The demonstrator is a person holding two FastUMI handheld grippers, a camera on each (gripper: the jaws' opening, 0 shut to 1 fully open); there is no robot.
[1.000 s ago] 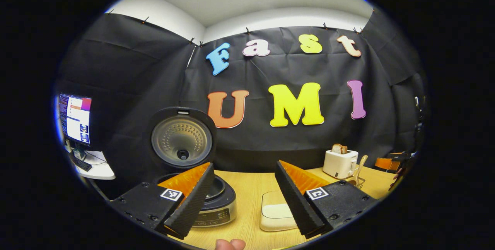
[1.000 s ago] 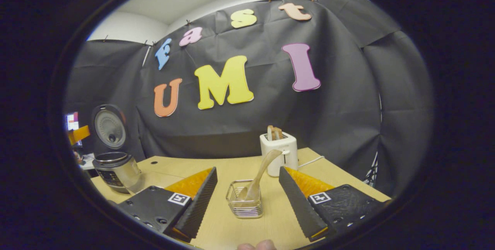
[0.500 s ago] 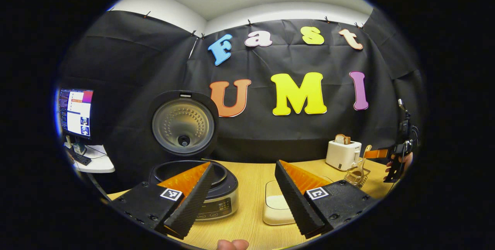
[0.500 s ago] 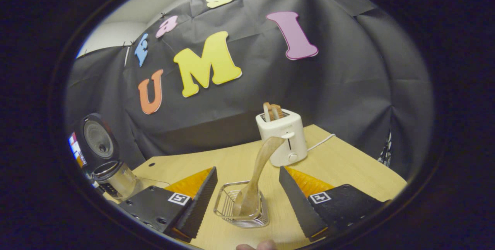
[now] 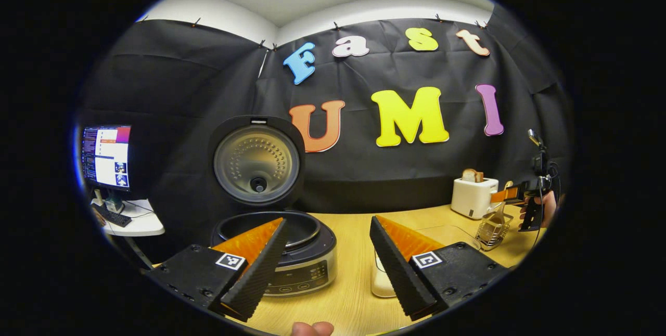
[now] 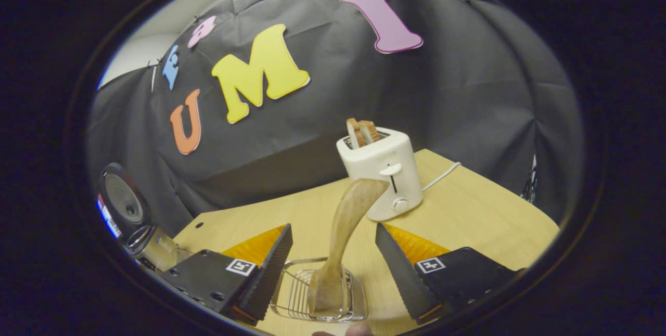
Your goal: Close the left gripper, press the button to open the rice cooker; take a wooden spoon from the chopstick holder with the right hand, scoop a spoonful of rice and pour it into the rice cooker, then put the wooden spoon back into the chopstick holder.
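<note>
**Spoon upright between parted right fingers**

Rice cooker [image 5: 276,253] on the table [image 6: 468,216], lid swung up, pot mouth open, well apart from everything on the right. Left gripper [image 5: 328,268] just in front of the cooker, fingers apart, holding nothing. Right gripper [image 6: 333,273] by far the nearer to the chopstick holder [image 6: 296,299], fingers likewise apart on either side. Wooden spoon [image 6: 343,237] standing in that wire holder, long axis near upright, leaning slightly right, handle top level with the toaster [image 6: 382,169] behind. No contact between fingers and spoon visible. Consistent with a spoon about to be lifted, or one just returned. Spoon bowl blurred behind wires; holder's near edge cut off; cooker contents out of sight.
</note>
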